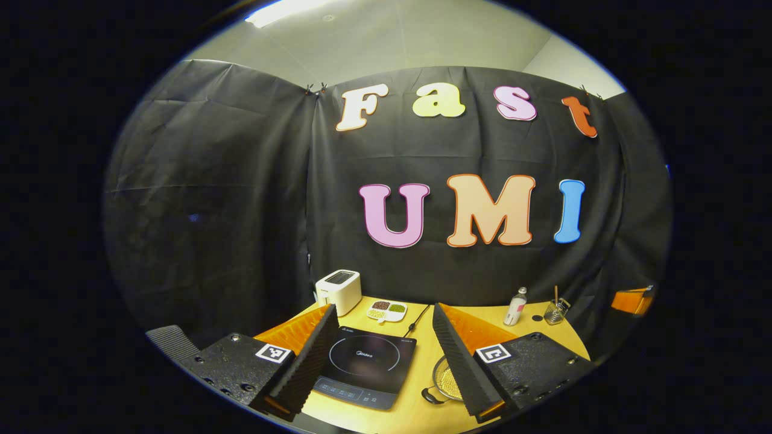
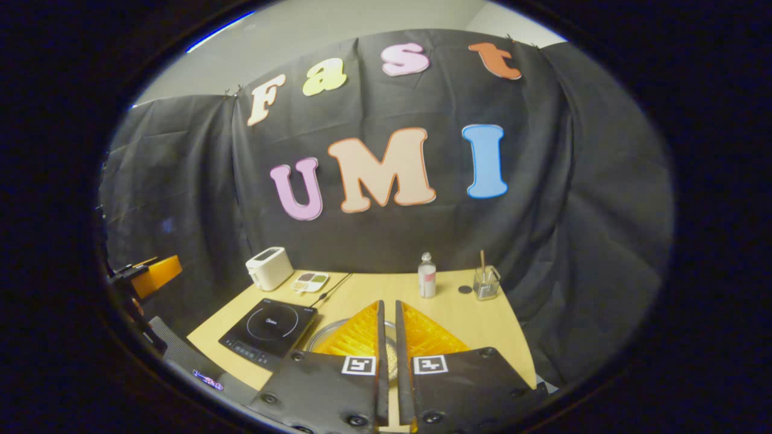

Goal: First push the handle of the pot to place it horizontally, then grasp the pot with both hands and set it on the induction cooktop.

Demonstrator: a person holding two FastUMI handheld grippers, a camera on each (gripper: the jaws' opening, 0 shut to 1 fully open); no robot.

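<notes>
1. The opening step, pushing the handle, is judged to be in hand or not yet begun: no contact with the pot [image 1: 447, 381] is seen from either gripper.
2. The left gripper [image 1: 383, 355] is held wide open above the surface [image 1: 422, 361], with nothing between its fingers; the induction cooktop [image 1: 369, 364] is framed between them.
3. The right gripper [image 2: 388, 343] is nearly closed, with only a narrow slit left between its fingers, and nothing is gripped; it hangs over the pot.
4. The pot is found on the surface just beside the cooktop, at the cooktop's 3 o'clock in the left gripper view. In the right gripper view its rim is seen at 12 o'clock behind the fingers.
5. The pot is seen as a shallow metal vessel with a pale, speckled inside; 1 dark loop handle is seen at its 7 o'clock in the left gripper view. The rest is hidden by fingers, so the handle's orientation cannot be told.
6. The next move is judged to call for a descent of 1 gripper beside the handle and a sideways nudge.
</notes>
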